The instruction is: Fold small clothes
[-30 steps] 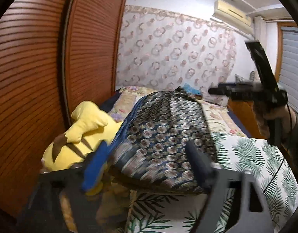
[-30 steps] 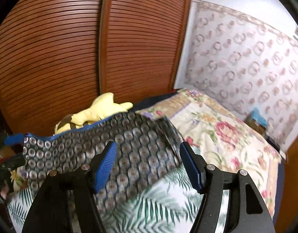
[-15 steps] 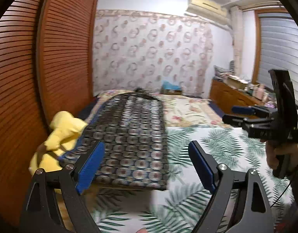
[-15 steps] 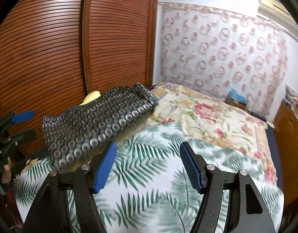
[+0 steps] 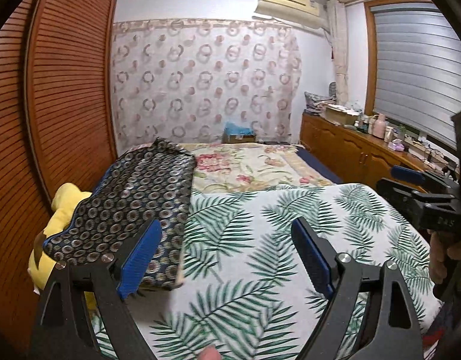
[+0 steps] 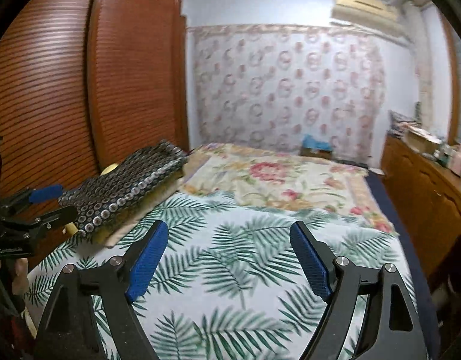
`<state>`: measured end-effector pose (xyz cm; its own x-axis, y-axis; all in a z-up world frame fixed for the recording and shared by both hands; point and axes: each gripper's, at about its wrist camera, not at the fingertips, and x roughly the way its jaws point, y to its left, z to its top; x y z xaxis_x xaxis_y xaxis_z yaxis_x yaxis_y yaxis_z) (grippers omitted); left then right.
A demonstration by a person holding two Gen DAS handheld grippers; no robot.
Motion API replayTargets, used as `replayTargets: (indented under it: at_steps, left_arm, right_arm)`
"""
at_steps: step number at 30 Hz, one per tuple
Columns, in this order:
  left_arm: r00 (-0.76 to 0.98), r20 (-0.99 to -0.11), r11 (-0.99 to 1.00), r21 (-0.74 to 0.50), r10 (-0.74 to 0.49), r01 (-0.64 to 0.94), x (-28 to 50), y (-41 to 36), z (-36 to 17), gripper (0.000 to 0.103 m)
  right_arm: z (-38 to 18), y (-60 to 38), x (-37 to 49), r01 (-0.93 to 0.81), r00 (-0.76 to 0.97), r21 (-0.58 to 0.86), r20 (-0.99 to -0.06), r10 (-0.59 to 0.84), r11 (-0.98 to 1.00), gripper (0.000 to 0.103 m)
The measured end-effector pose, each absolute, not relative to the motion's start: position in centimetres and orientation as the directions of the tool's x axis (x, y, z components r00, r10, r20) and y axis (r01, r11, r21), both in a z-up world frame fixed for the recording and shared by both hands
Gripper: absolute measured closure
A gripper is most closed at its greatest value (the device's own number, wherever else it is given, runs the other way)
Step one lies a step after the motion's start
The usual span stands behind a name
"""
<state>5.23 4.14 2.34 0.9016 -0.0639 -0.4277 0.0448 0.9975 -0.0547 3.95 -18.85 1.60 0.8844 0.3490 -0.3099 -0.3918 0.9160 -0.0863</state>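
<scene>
A dark blue garment with a ring pattern (image 5: 131, 207) lies flat along the left side of the bed, partly over a yellow plush toy (image 5: 62, 207); it also shows in the right wrist view (image 6: 125, 192). My left gripper (image 5: 227, 258) stands open over the fern-print sheet (image 5: 260, 240), just right of the garment's near edge, nothing between its blue pads. My right gripper (image 6: 229, 259) hovers above the same sheet (image 6: 230, 258), its jaws opening, with nothing between them. Each gripper appears at the other view's edge: right gripper (image 5: 416, 189), left gripper (image 6: 35, 207).
A slatted wooden wardrobe (image 5: 50, 120) runs along the left of the bed. A floral blanket (image 5: 254, 168) covers the far half. A wooden sideboard (image 5: 350, 150) with bottles and boxes stands on the right under a window blind. A patterned curtain hangs at the back.
Both grippers have pulled back from the garment, which now lies flat on the left. The right gripper's jaws have spread wider. Both views have swung right and levelled out.
</scene>
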Motion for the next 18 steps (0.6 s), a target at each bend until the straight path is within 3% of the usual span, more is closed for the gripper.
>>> replayTargets:
  at_steps: [18]
  left_arm:
    - [0.919,-0.385,0.996,-0.055,-0.081,0.065,3.9,-0.9,5.0,0.015]
  right_arm:
    - [1.1,-18.8,-2.3,-0.244,0.947,-0.026,-0.224,0.232,0.969,0.019]
